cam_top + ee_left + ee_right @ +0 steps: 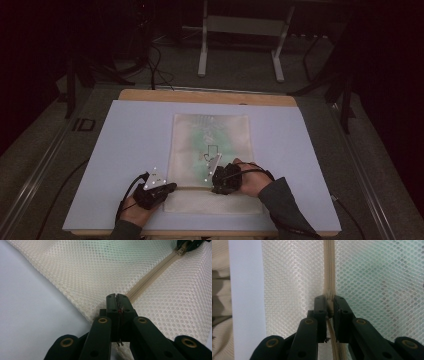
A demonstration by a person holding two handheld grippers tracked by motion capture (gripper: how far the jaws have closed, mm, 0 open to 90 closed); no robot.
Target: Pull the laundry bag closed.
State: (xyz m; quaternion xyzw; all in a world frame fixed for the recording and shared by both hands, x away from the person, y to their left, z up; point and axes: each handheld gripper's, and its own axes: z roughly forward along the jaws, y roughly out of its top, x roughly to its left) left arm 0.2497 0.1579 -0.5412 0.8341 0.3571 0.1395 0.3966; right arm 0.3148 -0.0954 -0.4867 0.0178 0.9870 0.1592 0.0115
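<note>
A cream mesh bag (210, 131) lies flat on the white board (125, 150), with something green showing through its mesh (387, 270). A beige zipper (155, 270) runs across the bag near its front edge. My left gripper (172, 187) is shut on the bag's left edge at the zipper's end (117, 296). My right gripper (218, 189) is shut on the zipper slider (329, 300), partway along the zipper (329, 265). In the left gripper view, the right gripper (187, 243) sits at the top right, on the slider.
The board rests on a wooden table (200, 96) with carpeted floor around it. A white stand's legs (202, 60) rise beyond the far edge. Bare board lies left (30, 315) and right (290, 150) of the bag.
</note>
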